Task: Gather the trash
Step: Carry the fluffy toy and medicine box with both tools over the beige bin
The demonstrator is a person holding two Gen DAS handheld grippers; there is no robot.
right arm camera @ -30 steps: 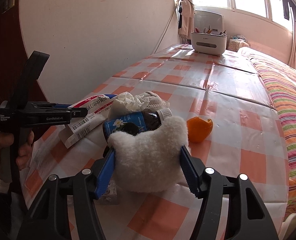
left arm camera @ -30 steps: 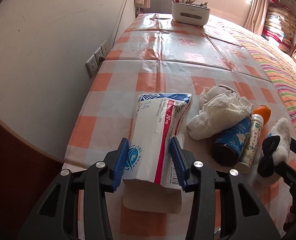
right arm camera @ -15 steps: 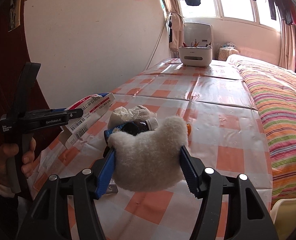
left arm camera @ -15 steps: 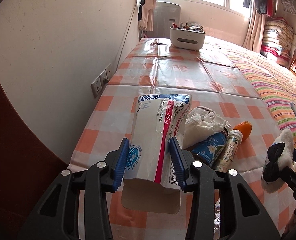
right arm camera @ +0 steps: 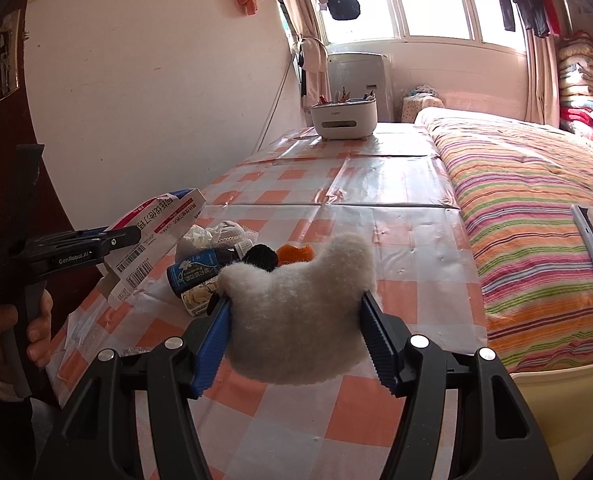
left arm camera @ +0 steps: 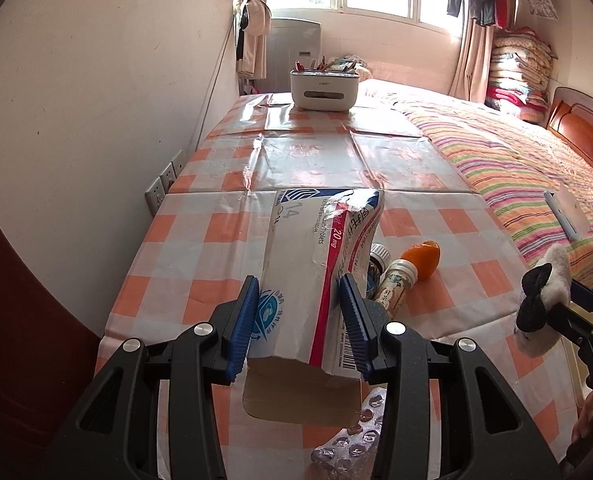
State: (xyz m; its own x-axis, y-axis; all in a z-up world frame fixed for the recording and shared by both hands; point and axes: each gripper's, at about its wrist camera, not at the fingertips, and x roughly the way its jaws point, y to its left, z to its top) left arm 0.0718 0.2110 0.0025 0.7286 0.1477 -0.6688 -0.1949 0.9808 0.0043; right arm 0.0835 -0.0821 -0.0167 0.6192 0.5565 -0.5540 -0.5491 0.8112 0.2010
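While the left gripper [left arm camera: 300, 320] clamps the carton [left arm camera: 320, 276], long axis running straight ahead between its fingers, the right gripper [right arm camera: 296, 332] pinches a plush [right arm camera: 300, 304]. Both are held above the table [right arm camera: 396, 208]; bottles [left arm camera: 392, 284] and peel [left arm camera: 422, 258] lie just right of the left gripper, nearest it.

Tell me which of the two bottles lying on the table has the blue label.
The dark bottle, lying on its side nearer the crumpled tissue. The other bottle, beside it and closer to the camera, has a pale cream label with a floral print.
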